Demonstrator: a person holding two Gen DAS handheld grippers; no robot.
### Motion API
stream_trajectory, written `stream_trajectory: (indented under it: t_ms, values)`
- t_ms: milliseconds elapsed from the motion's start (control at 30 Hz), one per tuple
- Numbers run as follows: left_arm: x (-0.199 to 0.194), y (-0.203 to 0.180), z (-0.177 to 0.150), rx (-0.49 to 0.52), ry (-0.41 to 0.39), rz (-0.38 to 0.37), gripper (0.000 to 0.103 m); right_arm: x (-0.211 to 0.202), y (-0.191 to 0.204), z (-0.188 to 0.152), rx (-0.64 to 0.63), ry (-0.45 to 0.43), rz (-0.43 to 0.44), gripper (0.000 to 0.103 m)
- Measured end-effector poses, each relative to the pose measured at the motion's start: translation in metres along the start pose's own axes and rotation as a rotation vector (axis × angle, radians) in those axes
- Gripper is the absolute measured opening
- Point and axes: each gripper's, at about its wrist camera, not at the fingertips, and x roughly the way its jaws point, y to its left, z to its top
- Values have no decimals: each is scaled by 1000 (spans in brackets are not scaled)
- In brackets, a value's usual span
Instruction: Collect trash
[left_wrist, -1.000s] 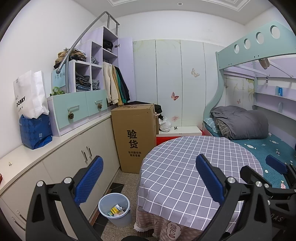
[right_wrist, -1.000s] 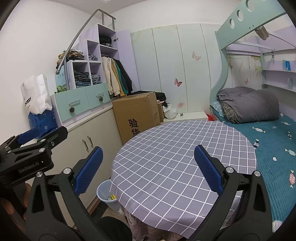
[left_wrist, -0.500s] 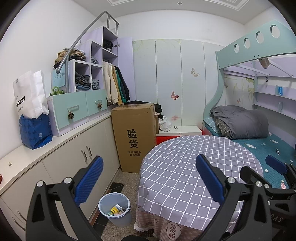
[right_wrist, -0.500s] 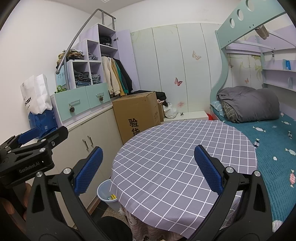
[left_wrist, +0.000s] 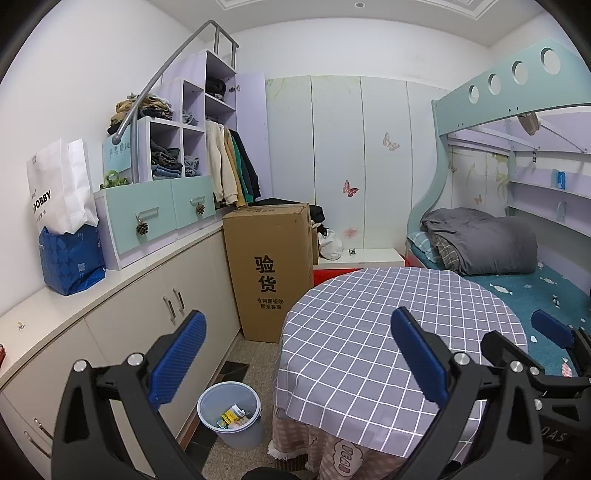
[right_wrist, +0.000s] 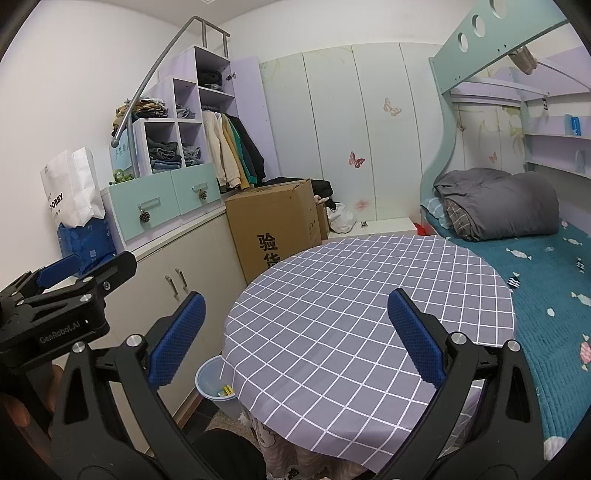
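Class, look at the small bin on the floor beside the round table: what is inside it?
The bin holds a few scraps, among them a yellow packet. Its wall hides anything lower, and in the right wrist view the tablecloth covers part of it.

White walls enclose a pale-green bunk bed frame (left_wrist: 498, 88), cream low cabinets (left_wrist: 155, 306), a tall brown cardboard box (left_wrist: 271, 273) and a round grey-checked clothed table (right_wrist: 369, 295).
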Motion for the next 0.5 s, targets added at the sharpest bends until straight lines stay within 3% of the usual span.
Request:
stream_trajectory:
  t_ms: [500]
  values:
    - [0,4,-1,-1,10,4,98,1,-2,-3,7,11,4,97]
